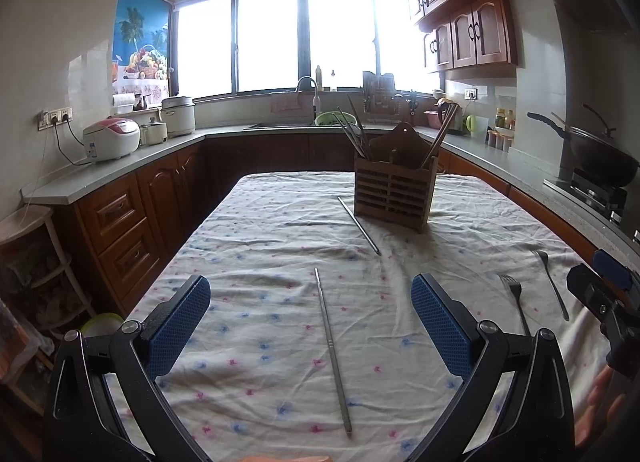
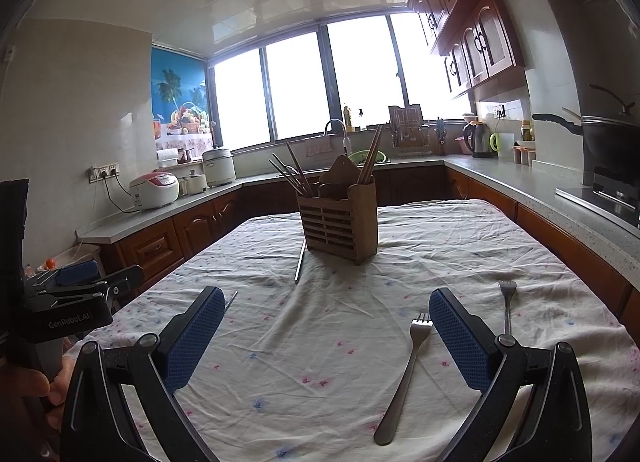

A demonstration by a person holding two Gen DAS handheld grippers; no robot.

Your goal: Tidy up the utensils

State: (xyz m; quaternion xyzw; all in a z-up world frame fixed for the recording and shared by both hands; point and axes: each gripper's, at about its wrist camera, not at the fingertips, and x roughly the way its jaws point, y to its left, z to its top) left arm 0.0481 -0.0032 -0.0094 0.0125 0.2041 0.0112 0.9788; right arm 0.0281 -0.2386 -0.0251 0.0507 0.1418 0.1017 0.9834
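Note:
A wooden utensil holder (image 1: 394, 192) (image 2: 340, 222) stands at the far middle of the table and holds several chopsticks. One steel chopstick (image 1: 333, 350) lies between the fingers of my open, empty left gripper (image 1: 310, 322). A second steel chopstick (image 1: 359, 225) (image 2: 300, 262) lies by the holder's left side. Two forks lie on the right: the near fork (image 2: 404, 376) (image 1: 516, 304) sits between the fingers of my open, empty right gripper (image 2: 326, 336), the far fork (image 2: 507, 302) (image 1: 552, 284) to its right.
The table has a wrinkled floral cloth (image 1: 260, 246). Counters ring it: rice cookers (image 1: 112, 138) on the left, a sink (image 1: 308, 102) at the back, a wok (image 1: 600, 150) on the stove at right. The right gripper's body (image 1: 604, 298) shows at the right edge.

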